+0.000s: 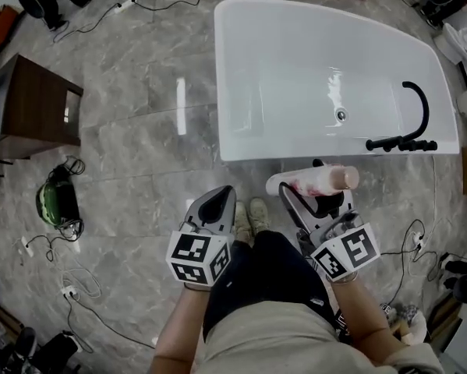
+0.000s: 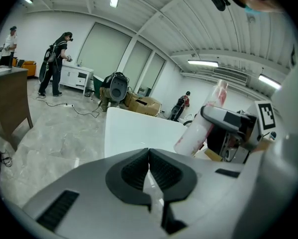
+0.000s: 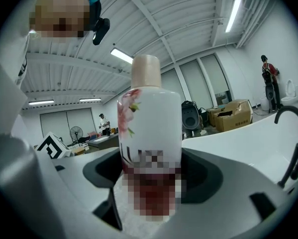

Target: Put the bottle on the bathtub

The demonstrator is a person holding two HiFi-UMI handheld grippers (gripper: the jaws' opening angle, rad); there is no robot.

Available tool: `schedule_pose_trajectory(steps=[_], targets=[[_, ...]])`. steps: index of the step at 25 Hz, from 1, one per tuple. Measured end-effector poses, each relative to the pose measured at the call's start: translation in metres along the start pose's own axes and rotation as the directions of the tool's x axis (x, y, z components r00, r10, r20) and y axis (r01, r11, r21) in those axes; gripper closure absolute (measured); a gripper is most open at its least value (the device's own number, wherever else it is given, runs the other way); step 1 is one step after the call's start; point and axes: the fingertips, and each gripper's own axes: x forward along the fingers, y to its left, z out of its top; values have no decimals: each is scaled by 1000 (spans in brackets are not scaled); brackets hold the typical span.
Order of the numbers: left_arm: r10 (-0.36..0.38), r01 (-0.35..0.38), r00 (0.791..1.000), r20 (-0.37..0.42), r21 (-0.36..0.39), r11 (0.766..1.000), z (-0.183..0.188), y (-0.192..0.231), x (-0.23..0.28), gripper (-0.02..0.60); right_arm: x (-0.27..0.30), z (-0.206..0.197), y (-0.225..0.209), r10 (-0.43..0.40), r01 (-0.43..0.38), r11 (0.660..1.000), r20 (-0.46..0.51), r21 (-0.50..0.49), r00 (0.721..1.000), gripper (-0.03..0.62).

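Observation:
A white bottle (image 1: 315,180) with pink flower print and a beige cap lies crosswise in my right gripper (image 1: 315,195), which is shut on its lower body. It hangs just in front of the near rim of the white bathtub (image 1: 295,76). In the right gripper view the bottle (image 3: 149,128) stands up between the jaws, with the bathtub (image 3: 248,133) rim behind it. My left gripper (image 1: 215,206) is shut and empty, its pads touching, to the left of the bottle over the floor. The left gripper view shows the bottle (image 2: 201,126) and the bathtub (image 2: 134,131) ahead.
A black faucet (image 1: 412,123) stands on the tub's right rim. A brown wooden cabinet (image 1: 34,107) sits at the left, with a green and black device (image 1: 58,201) and cables on the grey floor. People (image 2: 54,63) stand far back in the room.

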Motion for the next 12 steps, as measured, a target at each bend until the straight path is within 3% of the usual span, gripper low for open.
schedule_pose_trajectory(steps=[12], targets=[[30,-30,1000,1,-24,999,-29,21,57,574,31,-63,-33,38,-40,999,-58,-37,998,260]])
